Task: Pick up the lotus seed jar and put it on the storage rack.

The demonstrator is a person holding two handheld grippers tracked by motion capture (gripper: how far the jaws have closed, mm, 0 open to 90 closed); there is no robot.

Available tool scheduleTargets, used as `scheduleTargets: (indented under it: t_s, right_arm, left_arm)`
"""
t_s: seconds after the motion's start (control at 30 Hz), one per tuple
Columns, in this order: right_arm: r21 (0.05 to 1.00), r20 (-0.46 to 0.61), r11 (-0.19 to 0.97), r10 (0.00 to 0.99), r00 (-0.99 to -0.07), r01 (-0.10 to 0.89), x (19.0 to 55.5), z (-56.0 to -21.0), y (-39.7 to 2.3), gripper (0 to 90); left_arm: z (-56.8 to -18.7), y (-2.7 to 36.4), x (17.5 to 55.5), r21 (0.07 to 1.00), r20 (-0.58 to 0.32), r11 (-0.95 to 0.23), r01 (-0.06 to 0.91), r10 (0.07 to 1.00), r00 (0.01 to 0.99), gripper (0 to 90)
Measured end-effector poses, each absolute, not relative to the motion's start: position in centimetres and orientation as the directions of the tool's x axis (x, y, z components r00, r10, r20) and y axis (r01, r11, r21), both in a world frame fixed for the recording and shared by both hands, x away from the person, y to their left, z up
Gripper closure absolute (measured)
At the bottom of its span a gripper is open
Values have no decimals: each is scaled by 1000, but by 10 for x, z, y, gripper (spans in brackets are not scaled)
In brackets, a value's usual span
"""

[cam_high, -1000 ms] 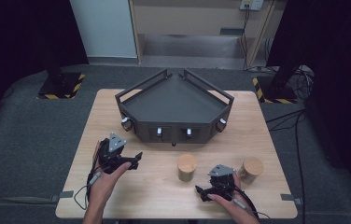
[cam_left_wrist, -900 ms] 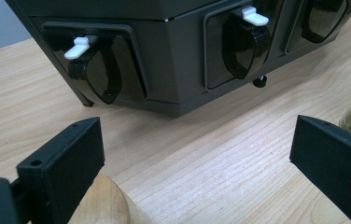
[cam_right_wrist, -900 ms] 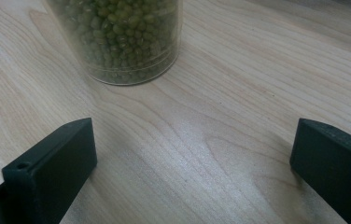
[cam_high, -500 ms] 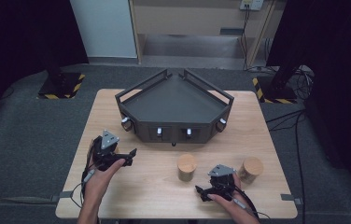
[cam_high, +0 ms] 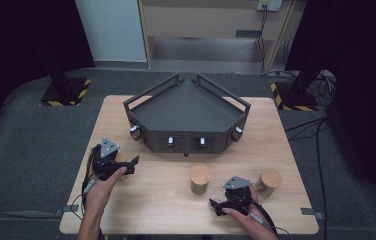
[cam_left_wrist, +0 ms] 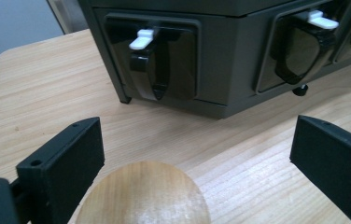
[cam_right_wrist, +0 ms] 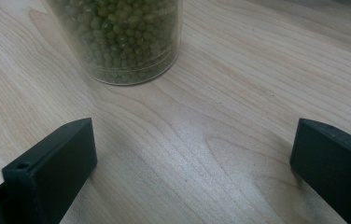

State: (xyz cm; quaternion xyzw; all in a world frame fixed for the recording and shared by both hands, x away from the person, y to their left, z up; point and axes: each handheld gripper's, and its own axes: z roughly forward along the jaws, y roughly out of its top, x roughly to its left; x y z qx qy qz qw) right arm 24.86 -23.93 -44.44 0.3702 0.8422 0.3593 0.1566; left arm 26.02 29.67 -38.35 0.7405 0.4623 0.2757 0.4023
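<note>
Here I have the left tongs (cam_high: 132,163) spread wide over a wooden lid (cam_left_wrist: 142,193), which sits low between the two jaws in the left gripper view, nearer the left jaw, with neither jaw touching it that I can see. That lid tops a jar at the near left of the surface (cam_high: 276,125), mostly hidden under my left hand (cam_high: 107,181) in the high view. I judge the wide spread is there so the jaws can drop around the jar from above and in front; nothing is gripped yet.

The right tongs (cam_high: 218,206) are also released, with both jaws apart and only bare wood between them in the right gripper view. Just ahead of them stands a clear jar of green beans (cam_right_wrist: 120,39), its base resting flat on the surface. They are parked low beside it, I think, to stay out of the way while the left side works.

Beyond the left tongs stands the dark angular box (cam_high: 188,107), with a white lever (cam_left_wrist: 142,38) on its front face. It is near the jar but apart from it.

The lid is round, pale, smooth wood with fine grain and a slight sheen. Two more jars with similar lids stand on the near right: the middle jar (cam_high: 200,179) and the right jar (cam_high: 269,181), apart from each other, with my right hand (cam_high: 243,216) near the second.
</note>
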Motion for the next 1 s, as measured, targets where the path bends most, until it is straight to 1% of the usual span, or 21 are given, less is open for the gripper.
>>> scheduleTargets:
  t_s: [0.2, 0.47, 0.6, 1.0]
  right_arm:
    - [721, 2, 468, 736, -677, 511, 249, -444, -239, 6]
    - [721, 2, 468, 736, -677, 511, 249, -444, -239, 6]
    - [721, 2, 468, 736, -677, 511, 249, -444, -239, 6]
    - [721, 3, 468, 736, -677, 511, 249, -444, -239, 6]
  left_arm:
    - [-391, 301, 262, 849, 45, -251, 464, 911, 410, 16]
    - [-403, 307, 262, 850, 35, -235, 472, 918, 395, 16]
    - [-406, 305, 264, 837, 50, -251, 486, 920, 388, 17]
    - [-421, 304, 266, 827, 50, -251, 504, 925, 378, 26]
